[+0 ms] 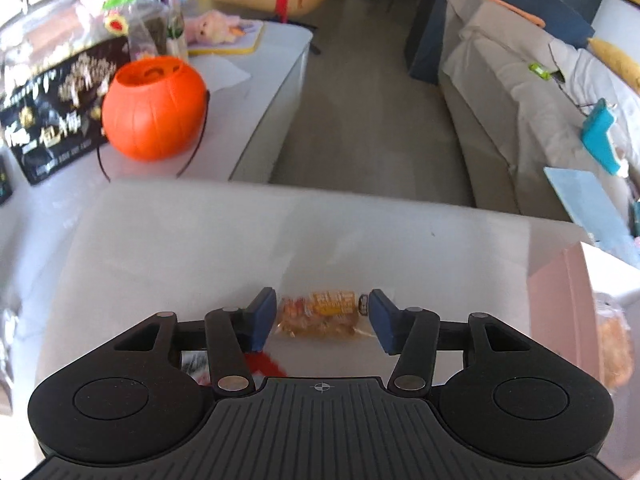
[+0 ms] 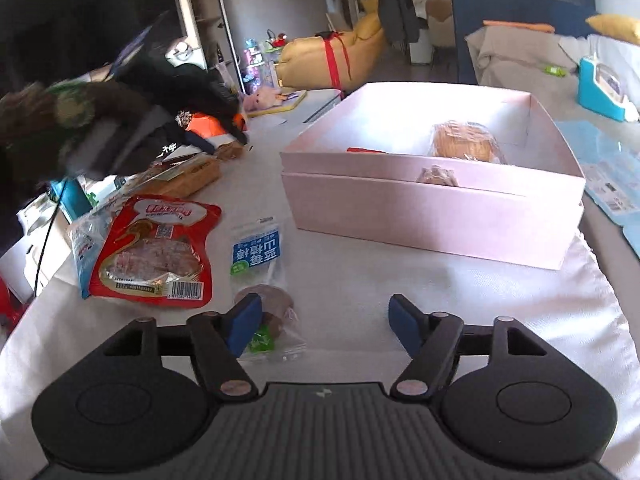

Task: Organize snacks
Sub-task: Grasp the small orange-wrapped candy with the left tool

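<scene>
In the left wrist view my left gripper (image 1: pixel 322 305) is shut on a small clear snack packet (image 1: pixel 320 316) with orange and yellow contents; a blue pad presses on each end. It hangs over the pale inside of the pink box (image 1: pixel 560 280). In the right wrist view my right gripper (image 2: pixel 324 312) stands open over the white cloth with nothing between its fingers. Its left finger overlaps a clear packet with a blue label (image 2: pixel 256 254). The pink box (image 2: pixel 432 208) lies just beyond, holding a wrapped round bun (image 2: pixel 464 142), a red item (image 2: pixel 366 150) and a small packet (image 2: pixel 436 176).
A red snack pouch (image 2: pixel 156 252) and more packets lie left of the right gripper. A person's dark sleeve (image 2: pixel 100 128) reaches in above them. An orange pumpkin bucket (image 1: pixel 154 108) and a black bag (image 1: pixel 52 112) stand on the far table. A covered sofa (image 1: pixel 520 100) lies across the floor gap.
</scene>
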Demonstrator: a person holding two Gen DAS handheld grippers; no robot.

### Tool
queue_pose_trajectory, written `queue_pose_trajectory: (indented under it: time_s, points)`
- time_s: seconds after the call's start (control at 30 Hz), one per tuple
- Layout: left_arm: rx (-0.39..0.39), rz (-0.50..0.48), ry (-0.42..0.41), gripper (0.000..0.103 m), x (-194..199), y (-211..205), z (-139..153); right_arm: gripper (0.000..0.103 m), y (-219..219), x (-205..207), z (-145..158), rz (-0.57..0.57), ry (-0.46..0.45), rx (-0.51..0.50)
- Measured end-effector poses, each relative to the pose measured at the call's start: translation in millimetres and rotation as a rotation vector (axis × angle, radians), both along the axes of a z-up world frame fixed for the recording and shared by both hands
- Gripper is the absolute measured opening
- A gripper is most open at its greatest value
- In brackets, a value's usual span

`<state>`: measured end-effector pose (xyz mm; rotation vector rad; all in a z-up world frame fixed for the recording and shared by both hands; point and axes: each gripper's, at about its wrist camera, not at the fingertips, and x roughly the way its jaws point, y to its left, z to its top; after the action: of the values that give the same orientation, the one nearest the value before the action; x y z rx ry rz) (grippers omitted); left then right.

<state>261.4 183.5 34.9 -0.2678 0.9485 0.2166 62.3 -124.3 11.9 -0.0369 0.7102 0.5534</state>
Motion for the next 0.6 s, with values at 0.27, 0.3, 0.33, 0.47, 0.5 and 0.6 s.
queue_pose_trajectory:
  time_s: [0.27,0.3,0.33,0.47,0.5,0.6]
  points:
    - [0.079,-0.083,-0.025,0.037,-6,-21,-2,0.079,-2,0,0,0.009,0.006,0.019]
    - [0.067,-0.104,-0.023,0.031,-11,-25,-1,0.079,-3,0,0,0.009,0.007,0.022]
    - [0.047,-0.124,-0.019,0.030,-15,-28,0,0.079,-3,0,0,0.009,0.008,0.025]
    - [-0.104,-0.225,0.031,0.025,-35,-40,1,0.079,-3,1,0,0.007,0.011,0.036]
    - [-0.136,-0.250,0.054,0.025,-40,-44,0,0.079,-3,1,0,0.007,0.011,0.036]
    - [-0.147,-0.316,0.093,0.026,-58,-58,1,0.079,-3,1,0,0.006,0.011,0.036]
